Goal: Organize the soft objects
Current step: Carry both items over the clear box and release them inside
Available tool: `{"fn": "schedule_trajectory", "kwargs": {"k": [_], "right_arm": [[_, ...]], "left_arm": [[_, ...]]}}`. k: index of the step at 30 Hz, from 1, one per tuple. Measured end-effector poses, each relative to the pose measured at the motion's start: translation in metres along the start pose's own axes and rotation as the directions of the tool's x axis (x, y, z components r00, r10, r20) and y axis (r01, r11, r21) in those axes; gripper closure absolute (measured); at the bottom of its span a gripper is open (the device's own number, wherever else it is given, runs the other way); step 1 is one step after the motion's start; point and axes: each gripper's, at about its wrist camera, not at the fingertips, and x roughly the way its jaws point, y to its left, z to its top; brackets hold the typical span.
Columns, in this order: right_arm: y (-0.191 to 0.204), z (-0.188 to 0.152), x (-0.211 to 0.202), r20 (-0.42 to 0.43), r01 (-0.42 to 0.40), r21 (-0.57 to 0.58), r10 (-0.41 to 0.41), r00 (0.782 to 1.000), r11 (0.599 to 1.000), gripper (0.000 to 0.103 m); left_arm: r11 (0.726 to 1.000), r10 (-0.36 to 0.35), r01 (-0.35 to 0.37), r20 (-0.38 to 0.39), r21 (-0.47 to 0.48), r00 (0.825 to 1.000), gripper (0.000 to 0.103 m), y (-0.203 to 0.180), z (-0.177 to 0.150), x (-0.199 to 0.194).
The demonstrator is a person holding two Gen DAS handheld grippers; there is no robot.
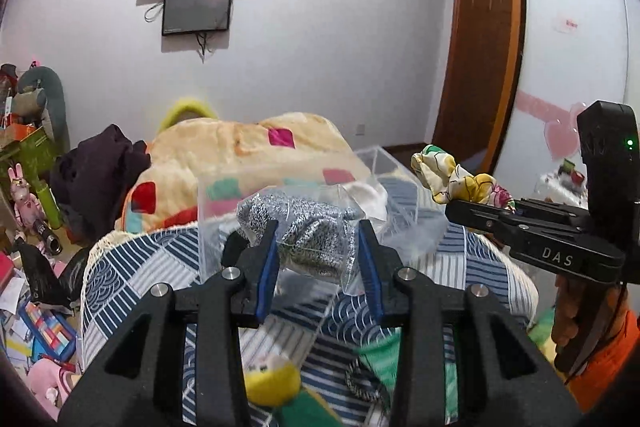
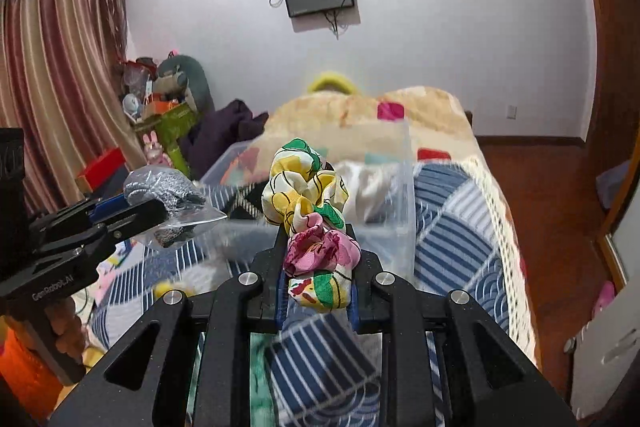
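A yellow plush thing (image 1: 188,111) at the frame's upper middle is blurred and half hidden behind the blanket (image 1: 240,163). The yellow toy (image 1: 272,383) at the bottom edge, perhaps a doll, is cut off by gripper arms.

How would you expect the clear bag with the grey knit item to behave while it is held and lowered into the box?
The clear bag will probably sag and crumple: its corners droop beyond the left hand-held gripper. It looks light, being soft knit fabric. The glossy plastic may be slippery, so a firm pinch seems wise over the clear box.
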Motion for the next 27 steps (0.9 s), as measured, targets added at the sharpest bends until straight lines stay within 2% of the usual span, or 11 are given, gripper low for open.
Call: {"fn": "schedule_trajectory", "kwargs": {"k": [5,10,19,27], "right_arm": [[0.006,0.019,0.014,0.026,0.001,-0.017,0.000,1.000,1.000,0.083],[0.013,0.029,0.033,0.012,-0.007,-0.029,0.008,1.000,1.000,0.083],[0.024,0.021,0.077,-0.097,-0.012,-0.067,0.006,0.995,0.998,0.083],[0.023,0.013,0.103,-0.196,-0.010,-0.093,-0.008,0.981,0.996,0.083]], "left_arm": [[0.999,0.018,-0.018,0.004,-0.026,1.000,0.066,0.008,0.011,0.016],[0.999,0.035,-0.036,-0.028,-0.030,0.999,0.066,0.013,0.013,0.039],[0.997,0.048,-0.057,-0.159,-0.051,0.986,0.066,0.025,0.001,0.090],[0.997,0.028,-0.046,-0.235,-0.067,0.972,0.065,0.029,-0.009,0.114]]}}
